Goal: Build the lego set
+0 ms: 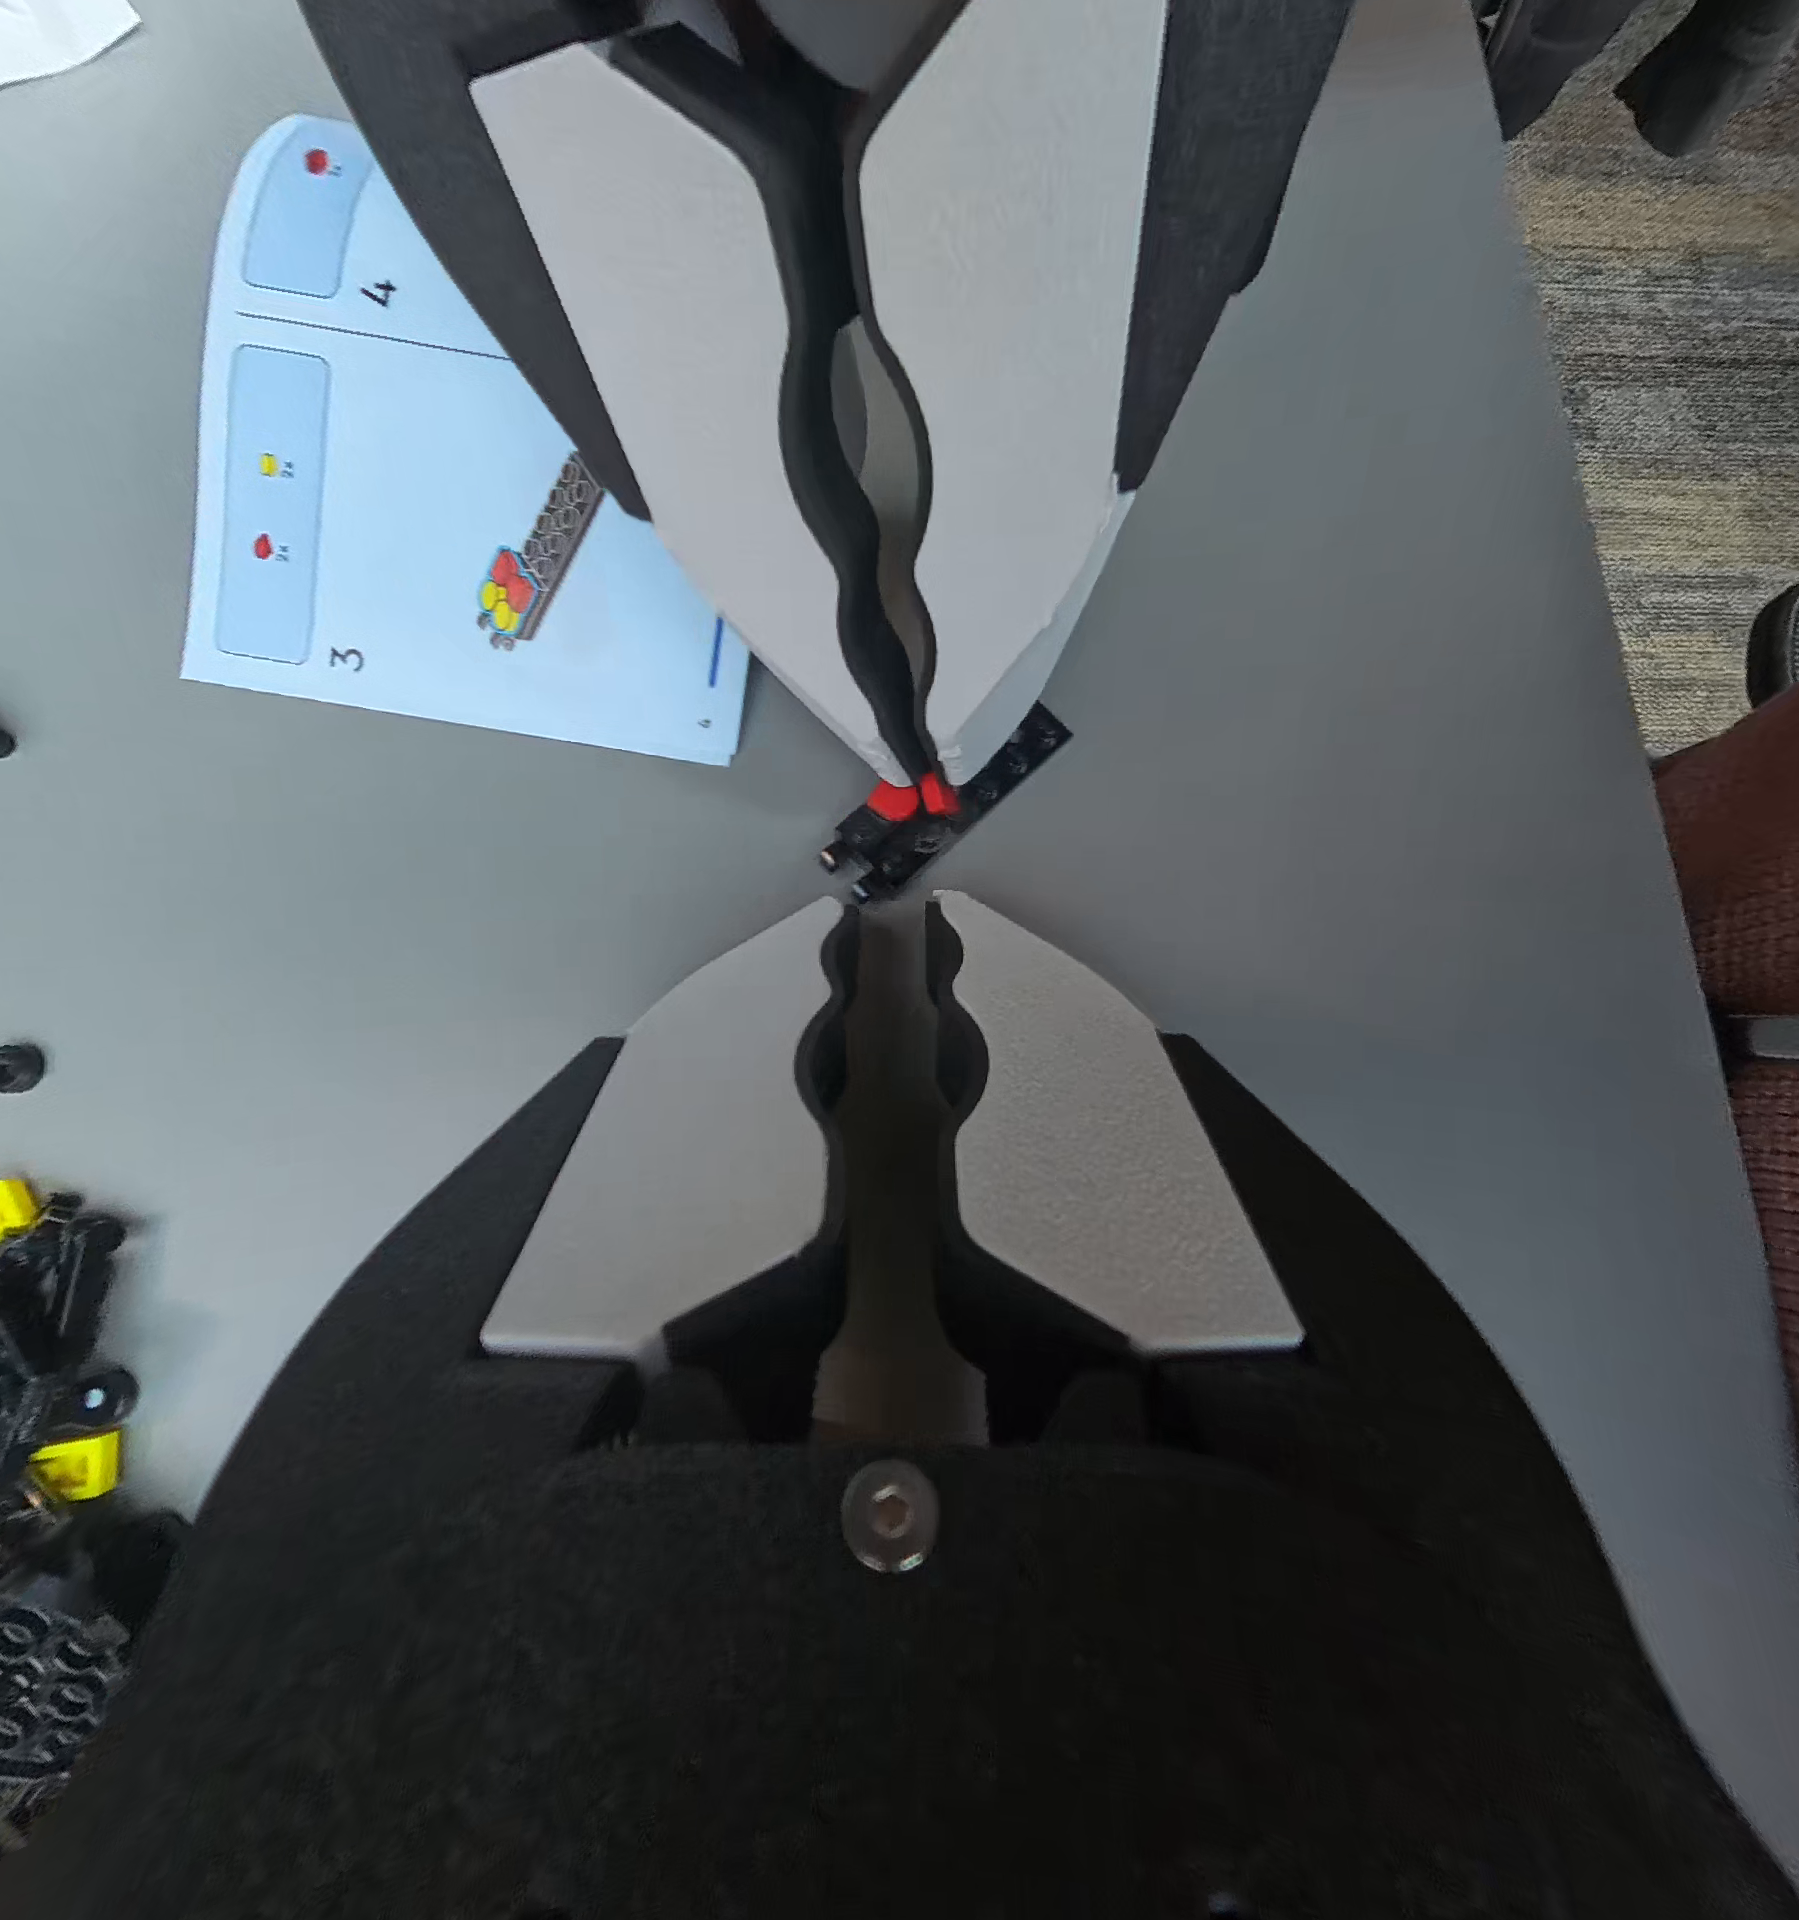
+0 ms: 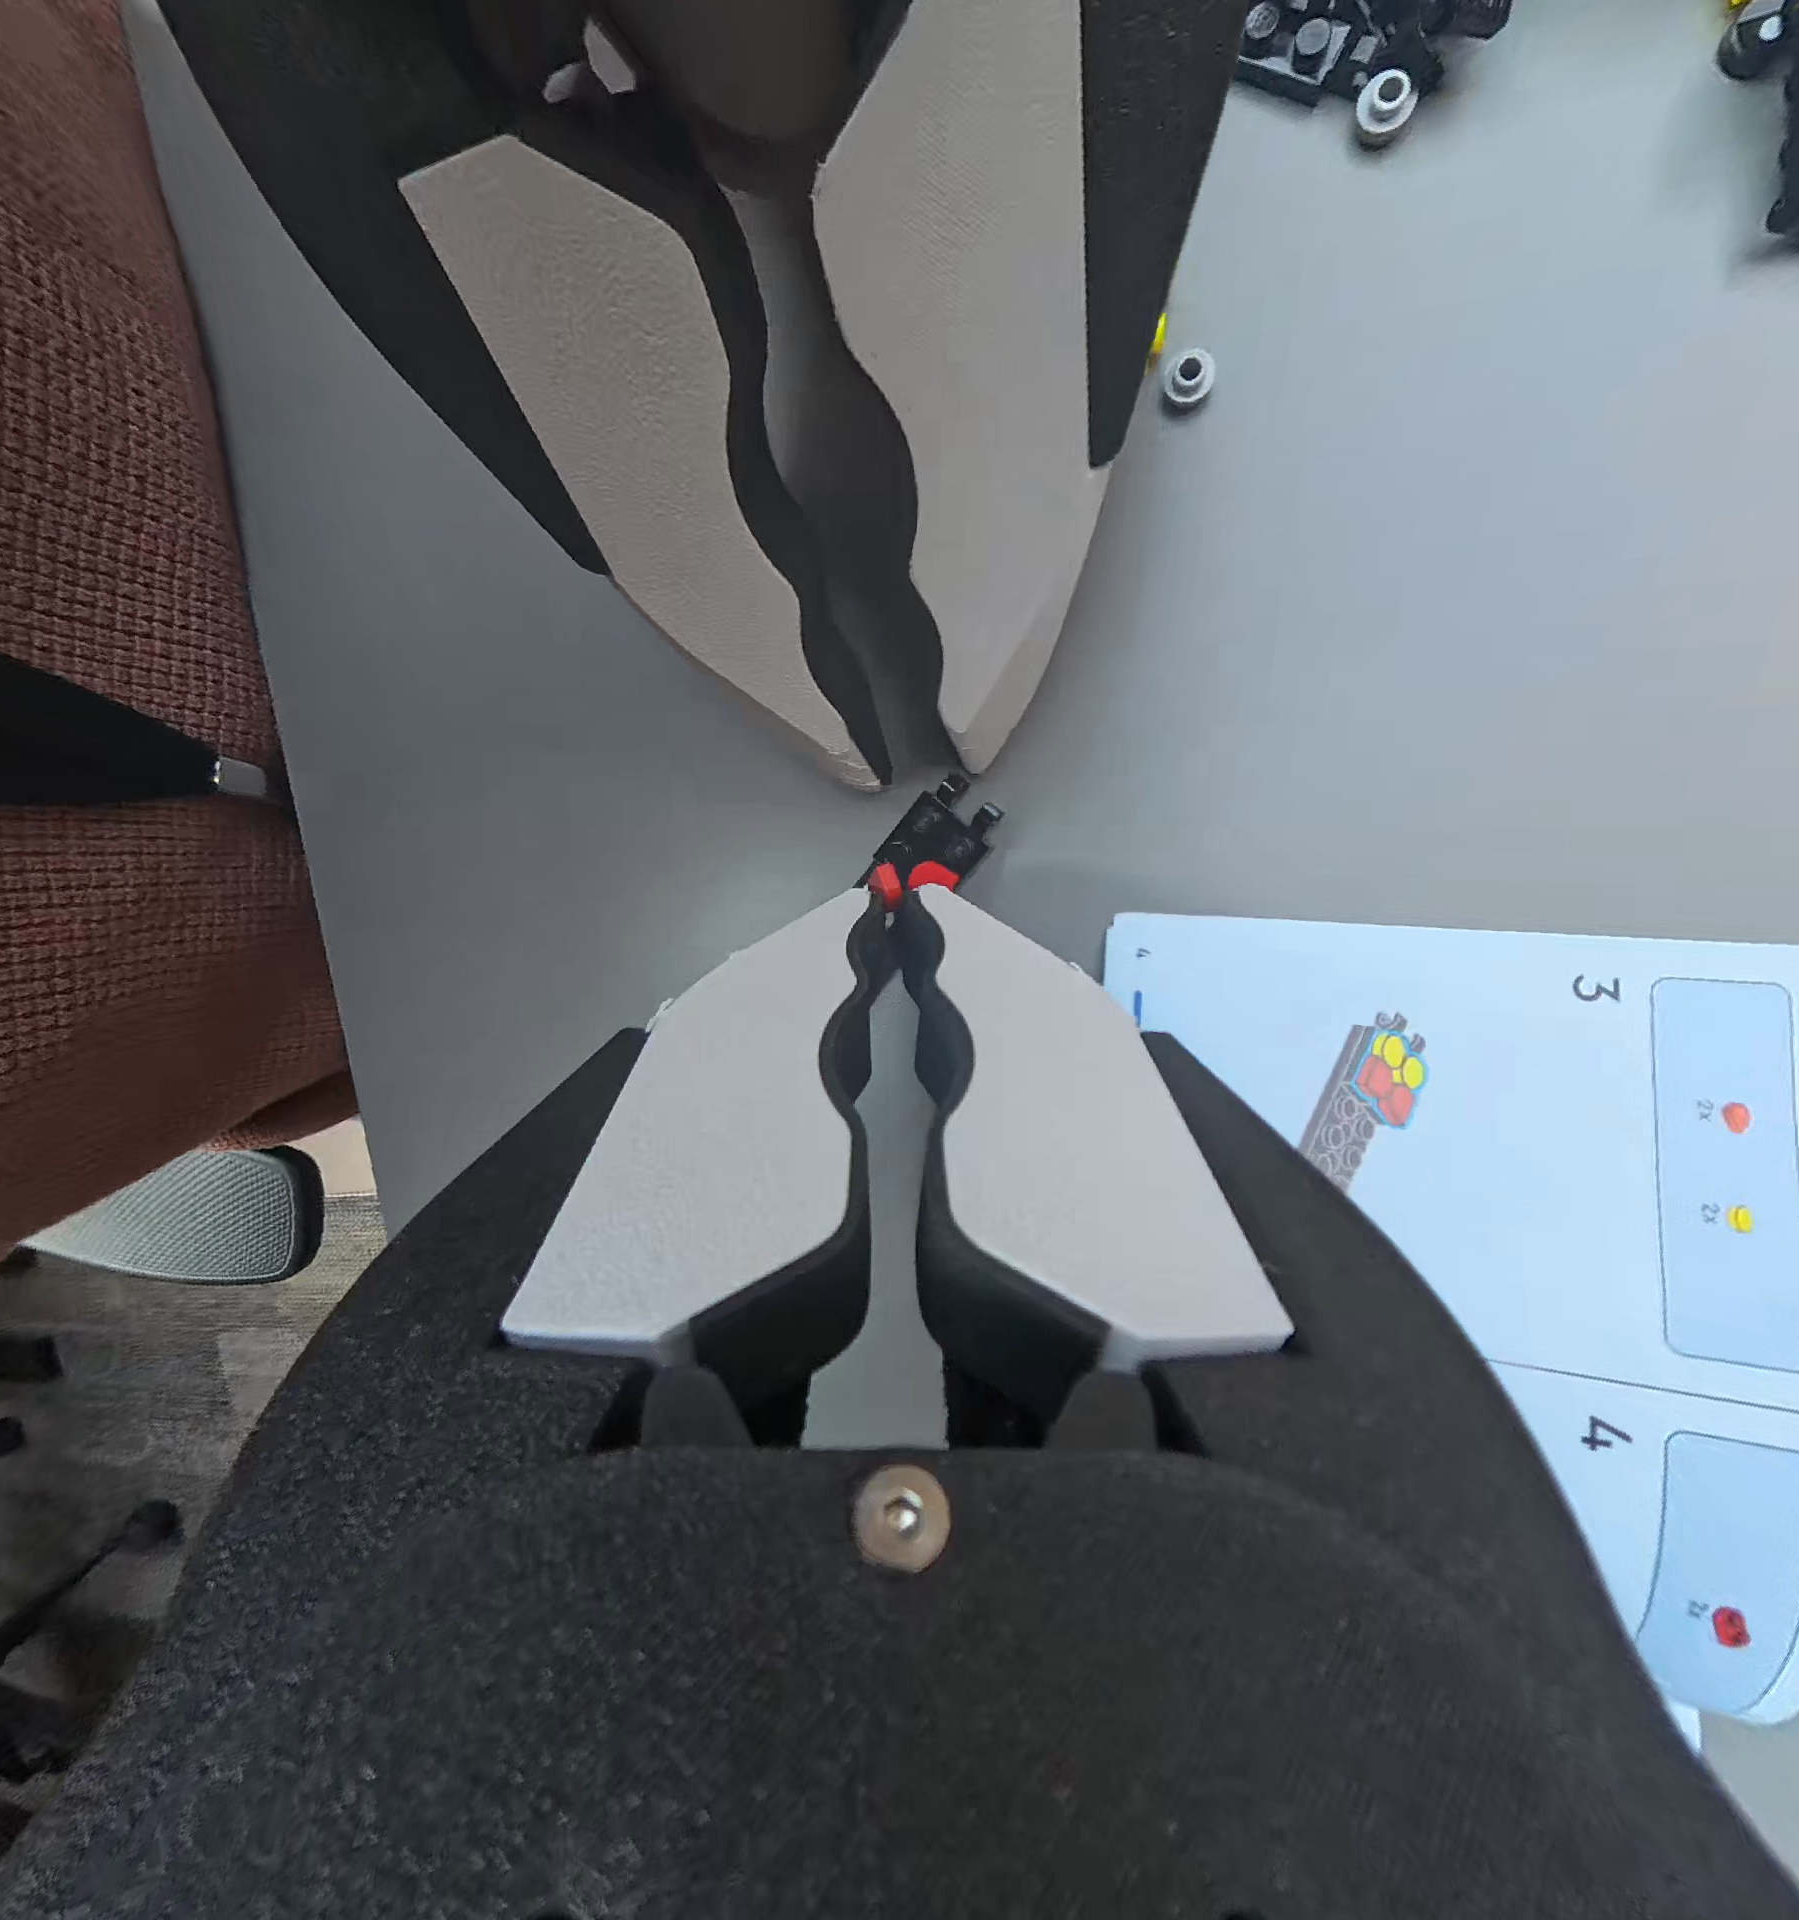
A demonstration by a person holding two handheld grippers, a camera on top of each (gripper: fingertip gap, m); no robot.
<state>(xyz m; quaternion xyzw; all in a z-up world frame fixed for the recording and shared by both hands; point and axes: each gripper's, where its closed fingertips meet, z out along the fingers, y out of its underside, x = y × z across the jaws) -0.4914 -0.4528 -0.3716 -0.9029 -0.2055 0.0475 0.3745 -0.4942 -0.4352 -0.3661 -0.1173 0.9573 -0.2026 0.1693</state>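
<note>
A small black Lego plate (image 1: 988, 784) lies low over the grey table (image 1: 1290, 727), with two small red pieces (image 1: 887, 798) on one end. My left gripper (image 1: 890, 909) reaches in from below and is shut on the plate's near end. My right gripper (image 2: 897, 902) faces it from the other side, and its fingers are closed at the red pieces (image 2: 882, 883); it seems to pinch one of them against the plate (image 2: 936, 826). In the left wrist view the right gripper (image 1: 914, 774) comes down from the top. In the right wrist view the left gripper (image 2: 916, 777) does the same.
A light blue instruction sheet (image 1: 407, 468) lies beside the grippers and also shows in the right wrist view (image 2: 1497, 1195). A pile of loose black, yellow and red bricks (image 1: 22, 1403) sits at the left. A small grey round piece (image 2: 1189, 376) lies alone. A red-brown chair (image 1: 1768, 935) stands past the table edge. The grippers are tip to tip, or close to it.
</note>
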